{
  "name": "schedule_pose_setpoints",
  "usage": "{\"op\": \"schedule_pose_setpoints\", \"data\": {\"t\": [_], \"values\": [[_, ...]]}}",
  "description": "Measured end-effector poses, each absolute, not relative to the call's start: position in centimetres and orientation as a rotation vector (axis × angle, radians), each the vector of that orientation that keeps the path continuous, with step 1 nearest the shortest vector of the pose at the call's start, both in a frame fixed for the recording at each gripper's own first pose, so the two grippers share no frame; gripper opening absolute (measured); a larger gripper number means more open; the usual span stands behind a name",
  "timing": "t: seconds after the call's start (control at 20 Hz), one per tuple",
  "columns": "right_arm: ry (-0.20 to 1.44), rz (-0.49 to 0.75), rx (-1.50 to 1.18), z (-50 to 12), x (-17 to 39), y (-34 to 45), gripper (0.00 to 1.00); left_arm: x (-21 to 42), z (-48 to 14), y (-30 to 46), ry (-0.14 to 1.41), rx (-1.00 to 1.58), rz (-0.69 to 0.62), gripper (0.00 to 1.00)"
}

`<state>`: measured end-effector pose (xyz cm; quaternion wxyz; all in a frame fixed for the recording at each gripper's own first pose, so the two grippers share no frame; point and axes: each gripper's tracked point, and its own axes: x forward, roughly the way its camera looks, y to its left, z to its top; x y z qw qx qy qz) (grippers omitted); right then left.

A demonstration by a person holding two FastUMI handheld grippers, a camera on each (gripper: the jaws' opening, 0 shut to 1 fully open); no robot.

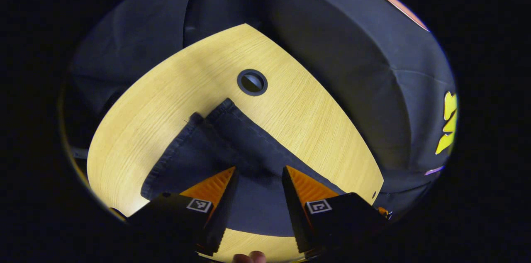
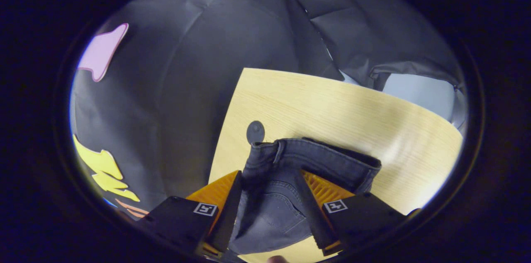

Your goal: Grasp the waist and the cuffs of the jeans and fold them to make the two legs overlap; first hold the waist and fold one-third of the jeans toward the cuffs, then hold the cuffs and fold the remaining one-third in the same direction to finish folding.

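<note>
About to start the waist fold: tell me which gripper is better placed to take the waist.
Right. The right gripper is open over the waist and back pocket of the jeans, while the left gripper is open over the cuffs.

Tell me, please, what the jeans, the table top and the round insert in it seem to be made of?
Jeans: dark grey denim, matte, judging by the stitched seams, pocket and waistband. Table: pale wood or wood-look laminate; fine straight grain with a soft sheen leaves it open. Round insert: probably dark plastic, a smooth moulded ring like a cable grommet.
</note>
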<state>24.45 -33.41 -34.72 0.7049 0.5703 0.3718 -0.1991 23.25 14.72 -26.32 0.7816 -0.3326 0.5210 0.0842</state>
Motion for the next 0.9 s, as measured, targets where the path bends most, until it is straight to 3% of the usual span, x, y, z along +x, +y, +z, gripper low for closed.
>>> {"op": "schedule_pose_setpoints", "data": {"t": [0.1, 0.2, 0.3, 0.4, 0.45, 0.6, 0.65, 0.7, 0.75, 0.9], "values": [[0.809, -0.424, 1.219, -33.4, 23.7, -33.1, 0.69, 23.0, -24.0, 14.3, 1.092, -0.703, 0.150, 0.70], [0.812, -0.375, 1.112, -31.7, 22.4, -32.4, 0.90, 22.2, -20.4, 13.2, 1.057, -0.648, 0.092, 0.71], [0.805, -0.322, 0.979, -29.6, 20.5, -31.5, 0.90, 21.2, -16.8, 11.9, 1.004, -0.519, 0.003, 0.71], [0.789, -0.266, 0.865, -27.2, 18.4, -30.0, 0.90, 19.4, -13.1, 10.5, 0.931, -0.366, -0.052, 0.83], [0.774, -0.240, 0.809, -26.1, 17.1, -29.2, 0.90, 18.6, -11.3, 9.9, 0.874, -0.308, -0.058, 0.71], [0.709, -0.208, 0.628, -22.9, 13.2, -27.6, 0.90, 16.1, -7.1, 7.9, 0.690, -0.212, -0.049, 0.72], [0.692, -0.219, 0.559, -22.3, 12.0, -27.4, 0.91, 14.9, -6.2, 7.3, 0.639, -0.184, -0.039, 0.80], [0.664, -0.226, 0.500, -21.2, 10.7, -27.2, 0.94, 13.5, -5.4, 6.8, 0.601, -0.165, -0.026, 0.79], [0.635, -0.234, 0.452, -20.2, 9.8, -27.0, 0.98, 12.2, -5.1, 6.4, 0.565, -0.152, -0.010, 0.99], [0.566, -0.260, 0.345, -18.5, 7.0, -26.1, 0.97, 9.1, -4.3, 5.0, 0.465, -0.145, 0.017, 0.99]]}}
